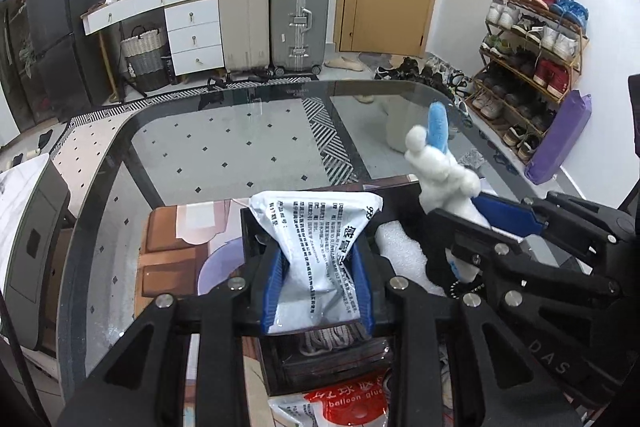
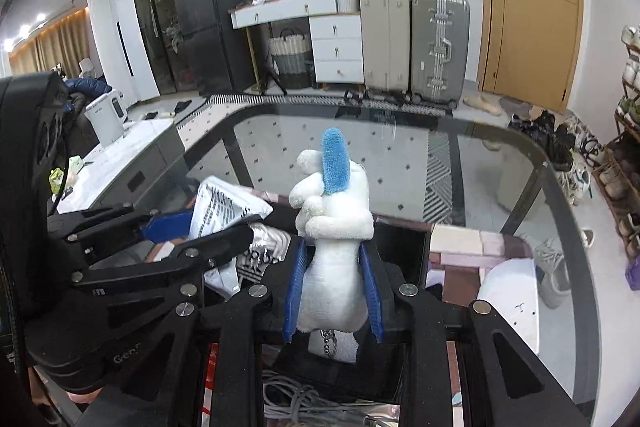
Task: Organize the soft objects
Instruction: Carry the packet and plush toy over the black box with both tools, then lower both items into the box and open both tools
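My left gripper (image 1: 318, 259) is shut on a white printed soft packet (image 1: 316, 247), held above a black box (image 1: 276, 227) on the glass table (image 1: 224, 147). My right gripper (image 2: 334, 275) is shut on a white plush toy with a blue tuft (image 2: 336, 227), also held over the box. The plush (image 1: 436, 163) and the right gripper (image 1: 472, 215) show at the right in the left wrist view. The packet (image 2: 224, 207) and the left gripper (image 2: 180, 227) show at the left in the right wrist view. White foam (image 1: 404, 255) lies in the box.
A red and white balloon glue bag (image 1: 348, 403) and grey cords (image 2: 296, 399) lie near me. A printed mat (image 1: 176, 251) lies under the box. Suitcases (image 1: 276, 19), a white desk (image 1: 160, 11) and a shoe rack (image 1: 532, 43) stand beyond the table.
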`<control>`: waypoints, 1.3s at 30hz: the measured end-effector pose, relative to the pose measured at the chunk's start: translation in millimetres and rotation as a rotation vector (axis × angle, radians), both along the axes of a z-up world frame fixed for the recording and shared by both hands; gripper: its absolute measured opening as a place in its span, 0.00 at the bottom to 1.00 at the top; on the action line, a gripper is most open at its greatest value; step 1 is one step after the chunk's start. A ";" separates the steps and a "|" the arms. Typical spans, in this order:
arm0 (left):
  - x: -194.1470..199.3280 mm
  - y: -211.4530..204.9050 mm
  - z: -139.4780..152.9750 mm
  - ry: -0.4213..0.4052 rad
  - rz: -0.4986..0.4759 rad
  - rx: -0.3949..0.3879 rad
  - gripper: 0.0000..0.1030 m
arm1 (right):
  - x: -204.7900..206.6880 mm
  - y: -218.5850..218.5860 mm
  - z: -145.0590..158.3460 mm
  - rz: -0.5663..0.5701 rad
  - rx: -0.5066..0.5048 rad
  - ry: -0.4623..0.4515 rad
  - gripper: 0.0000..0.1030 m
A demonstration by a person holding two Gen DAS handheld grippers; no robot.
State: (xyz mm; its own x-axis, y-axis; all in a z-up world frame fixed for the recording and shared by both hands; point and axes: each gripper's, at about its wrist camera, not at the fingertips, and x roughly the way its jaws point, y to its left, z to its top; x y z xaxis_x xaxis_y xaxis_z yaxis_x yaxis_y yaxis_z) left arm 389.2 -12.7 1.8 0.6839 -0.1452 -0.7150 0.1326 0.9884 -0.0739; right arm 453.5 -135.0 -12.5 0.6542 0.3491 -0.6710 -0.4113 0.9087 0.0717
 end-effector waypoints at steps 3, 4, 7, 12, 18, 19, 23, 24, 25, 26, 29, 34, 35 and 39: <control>1.1 0.4 -3.1 0.013 0.004 -0.011 0.29 | 4.3 1.6 -9.8 0.013 -0.017 0.035 0.26; 1.9 -0.4 -3.3 0.016 0.004 -0.006 0.29 | 5.1 2.4 -12.9 0.016 -0.026 0.052 0.26; 2.3 -4.3 -6.3 0.028 -0.003 0.011 0.29 | 8.7 0.7 -20.8 0.016 -0.035 0.101 0.27; 2.8 -3.2 -10.3 0.043 -0.004 0.014 0.29 | 11.4 -1.9 -31.8 0.015 -0.050 0.140 0.27; 3.9 1.3 -11.4 0.063 0.002 -0.010 0.30 | 7.3 -4.6 -36.3 0.010 -0.049 0.148 0.27; 4.1 1.4 -11.9 0.065 0.002 -0.010 0.30 | 6.5 -5.2 -36.8 0.007 -0.048 0.152 0.27; 4.5 1.8 -12.0 0.065 0.002 -0.013 0.30 | 5.0 -9.0 -37.2 0.001 -0.049 0.152 0.27; 4.2 1.8 -12.2 0.064 0.001 -0.014 0.30 | 5.0 -9.5 -37.5 0.000 -0.052 0.152 0.27; 4.3 2.1 -12.3 0.065 0.001 -0.015 0.30 | 4.9 -10.6 -37.8 -0.003 -0.052 0.152 0.27; 4.1 2.4 -12.4 0.065 0.002 -0.017 0.30 | 5.6 -10.8 -37.1 -0.004 -0.050 0.153 0.27; 4.0 2.2 -12.3 0.066 0.003 -0.015 0.30 | 4.8 -8.5 -32.9 -0.004 -0.045 0.150 0.27; 4.4 2.5 -13.4 0.068 0.003 -0.011 0.30 | 5.6 -6.3 -30.3 0.001 -0.045 0.150 0.27; 4.5 2.6 -14.0 0.070 0.002 -0.011 0.30 | 5.6 -6.3 -30.6 -0.001 -0.048 0.150 0.27; 4.2 1.4 -15.8 0.076 0.001 -0.008 0.30 | 4.7 -5.4 -32.5 -0.002 -0.047 0.155 0.27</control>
State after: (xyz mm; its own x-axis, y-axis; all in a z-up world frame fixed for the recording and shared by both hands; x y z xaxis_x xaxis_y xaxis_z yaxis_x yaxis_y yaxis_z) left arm 393.4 -11.3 -14.0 0.6278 -0.1501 -0.7638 0.1252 0.9879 -0.0912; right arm 458.3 -140.4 -45.0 0.5417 0.3142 -0.7796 -0.3972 0.9131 0.0921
